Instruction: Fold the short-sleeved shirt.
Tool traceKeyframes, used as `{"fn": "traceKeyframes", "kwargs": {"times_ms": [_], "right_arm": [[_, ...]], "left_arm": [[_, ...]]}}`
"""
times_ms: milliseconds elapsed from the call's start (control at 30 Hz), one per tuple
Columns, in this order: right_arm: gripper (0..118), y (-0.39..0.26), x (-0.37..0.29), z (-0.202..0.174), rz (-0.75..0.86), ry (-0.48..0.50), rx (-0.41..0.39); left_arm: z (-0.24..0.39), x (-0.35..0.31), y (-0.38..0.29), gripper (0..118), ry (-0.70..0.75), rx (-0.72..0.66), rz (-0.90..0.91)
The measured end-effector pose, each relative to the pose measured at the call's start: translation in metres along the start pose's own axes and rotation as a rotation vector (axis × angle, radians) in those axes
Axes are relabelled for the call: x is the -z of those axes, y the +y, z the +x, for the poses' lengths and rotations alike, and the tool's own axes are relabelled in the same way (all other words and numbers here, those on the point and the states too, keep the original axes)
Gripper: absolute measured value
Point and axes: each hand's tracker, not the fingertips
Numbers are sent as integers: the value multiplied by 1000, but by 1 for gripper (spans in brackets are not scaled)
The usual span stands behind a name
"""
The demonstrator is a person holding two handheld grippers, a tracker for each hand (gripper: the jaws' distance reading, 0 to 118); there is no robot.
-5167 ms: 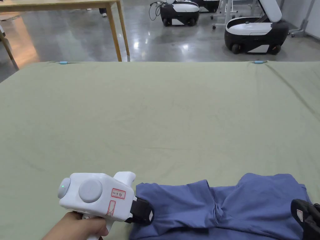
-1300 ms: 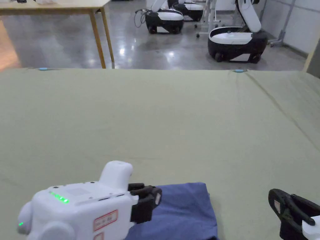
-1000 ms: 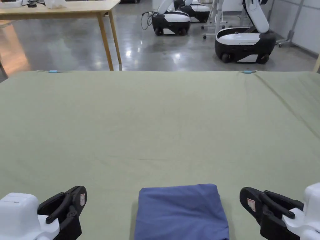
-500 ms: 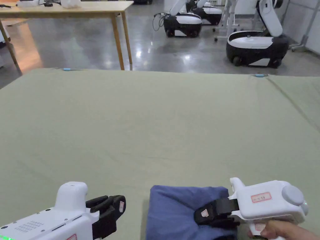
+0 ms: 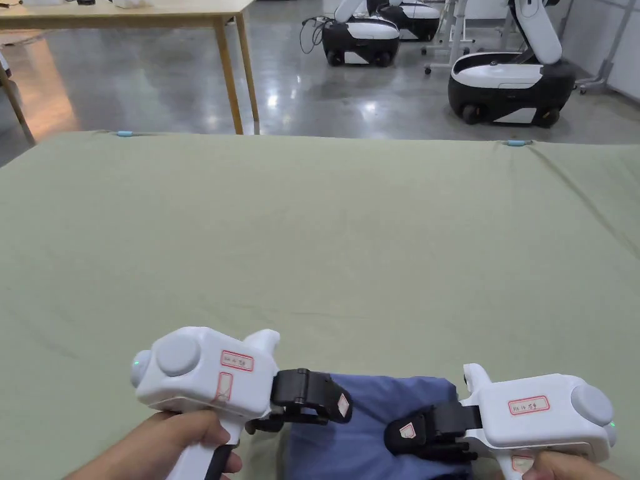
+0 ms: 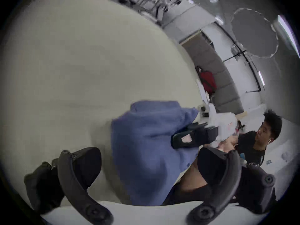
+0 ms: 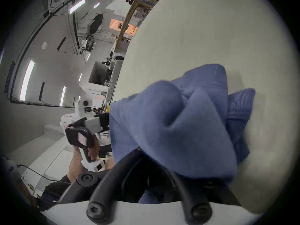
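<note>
A wide table (image 5: 325,237) covered in olive-green cloth takes up most of the head view, with two small blue clips (image 5: 125,133) on its far edge. Beyond it lies a glossy grey floor (image 5: 350,94), a wooden table (image 5: 225,37) at the far left and wheeled black-and-white machines (image 5: 509,78) at the far right. The shirt (image 5: 375,425) is blue, folded into a compact bundle, and sits at the near edge of the cloth between the two tools. Its top looks smooth in the head view, while in the right gripper view it is bunched and puckered, with a stitched hem (image 7: 238,110) poking out on one side. The right gripper (image 5: 409,431) is closed on the shirt: its jaws come together in that view and the fabric is gathered over them. The left gripper (image 5: 325,403) is at the shirt's left edge; in its own view its jaws stand wide apart with the blue bundle (image 6: 146,147) ahead between them, not pressing on it. A hand (image 5: 169,444) holds each tool's grip.
</note>
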Motion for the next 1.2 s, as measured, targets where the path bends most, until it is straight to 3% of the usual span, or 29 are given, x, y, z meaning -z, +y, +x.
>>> {"fn": "traceKeyframes", "kwargs": {"times_ms": [133,167,233,267,533,967,1200], "right_arm": [[2,0,0,0,-1,4,-1],[2,0,0,0,-1,5,-1],[2,0,1,0,-3,4,-2],[2,0,1,0,-3,4,-3],[2,0,2,-2,-7,-3,-10],[2,-3,-6,-13,26,29,-65],[2,-9,-21,-22,76,75,-93]], "left_arm": [[1,9,1,108,6,8,3],[0,7,2,100,-15,-4,13],[2,0,0,64,9,-30,72],[4,0,-1,56,38,0,65],[0,7,-4,27,25,21,49],[14,-17,3,23,29,81,41],[-15,-72,19,23,160,92,33]]}}
